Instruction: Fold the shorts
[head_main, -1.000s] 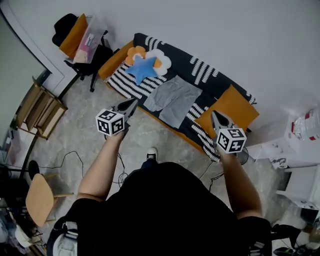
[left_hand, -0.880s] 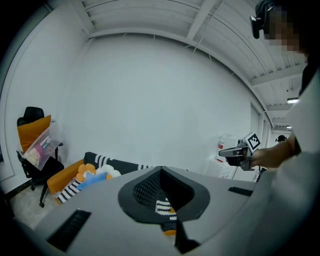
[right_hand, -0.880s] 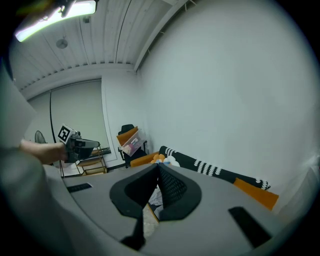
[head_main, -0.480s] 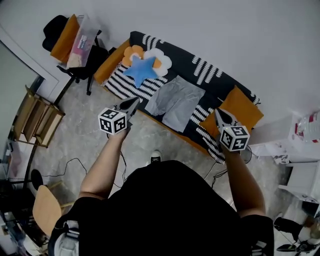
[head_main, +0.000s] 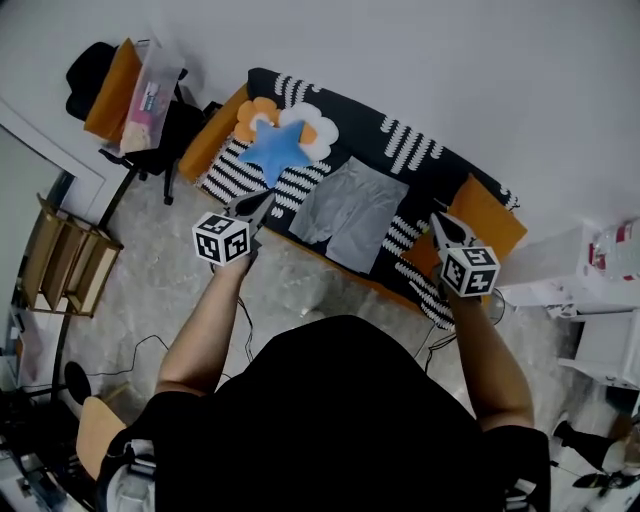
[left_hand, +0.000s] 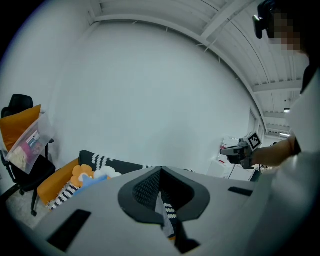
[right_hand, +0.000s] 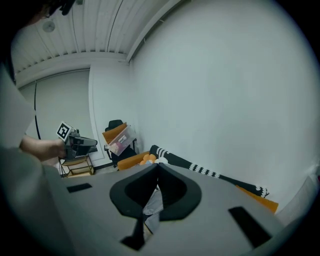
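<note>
A pair of grey shorts (head_main: 350, 213) lies spread flat on the seat of a black sofa (head_main: 420, 150) with white stripes. My left gripper (head_main: 268, 197) hovers shut and empty over the sofa's front edge, just left of the shorts. To the right of the shorts, my right gripper (head_main: 437, 218) is shut and empty above an orange cushion (head_main: 488, 222). In the left gripper view the jaws (left_hand: 161, 169) meet with nothing between them. The right gripper view shows its jaws (right_hand: 158, 166) closed too, with the shorts (right_hand: 152, 205) glimpsed beyond them.
A blue star pillow (head_main: 277, 148) and flower pillows sit at the sofa's left end. An office chair (head_main: 130, 85) carries an orange cushion and a clear box. A wooden rack (head_main: 65, 265) stands at left, white furniture (head_main: 590, 290) at right.
Both grippers have moved forward toward the sofa, which now lies closer under them. The person's shoe is no longer in sight. The jaws stayed shut.
</note>
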